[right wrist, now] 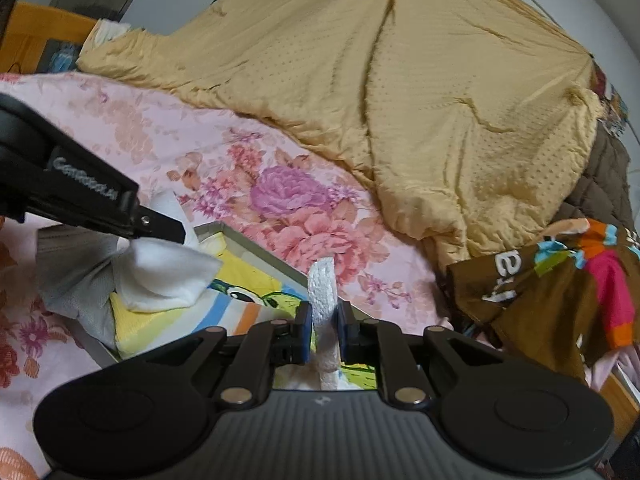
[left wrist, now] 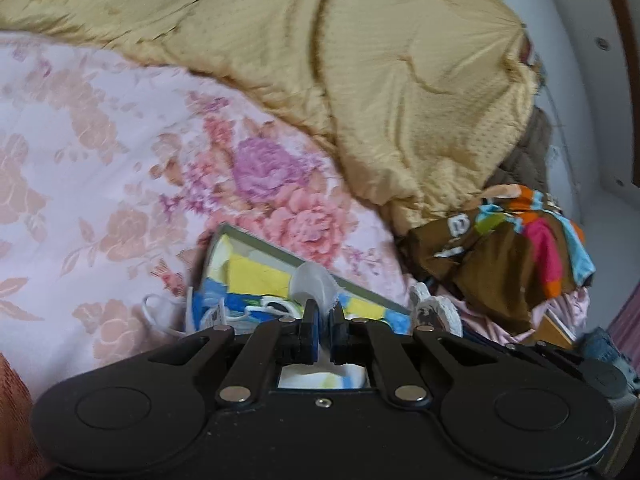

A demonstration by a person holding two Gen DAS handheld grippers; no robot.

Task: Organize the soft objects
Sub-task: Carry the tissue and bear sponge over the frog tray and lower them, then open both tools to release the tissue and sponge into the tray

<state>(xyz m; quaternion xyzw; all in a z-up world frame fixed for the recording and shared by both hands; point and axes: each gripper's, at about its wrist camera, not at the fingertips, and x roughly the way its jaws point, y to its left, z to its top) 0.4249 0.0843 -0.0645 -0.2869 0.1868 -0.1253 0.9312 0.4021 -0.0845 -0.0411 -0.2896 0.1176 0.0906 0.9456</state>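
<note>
The right gripper (right wrist: 324, 320) pinches a white cloth (right wrist: 322, 292) over a grey-rimmed box (right wrist: 260, 250), its far edge against the floral sheet (right wrist: 200, 152). The left gripper (right wrist: 182, 234), clamped, holds the cloth's other corner. A yellow quilt (right wrist: 400, 100) crowds beyond.

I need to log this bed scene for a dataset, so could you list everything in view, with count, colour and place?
White cloth: one, white, held over the box by both grippers.
Box: one, grey rim, on the floral sheet, holding yellow and blue printed fabric.
Floral sheet: one, pink with flowers, across the bed.
Quilt: one, mustard yellow, heaped behind the box.
Garment: one, brown with orange, pink and blue, at right.
Left gripper: black, shut on the white cloth.
Right gripper: black, shut on the white cloth.
</note>
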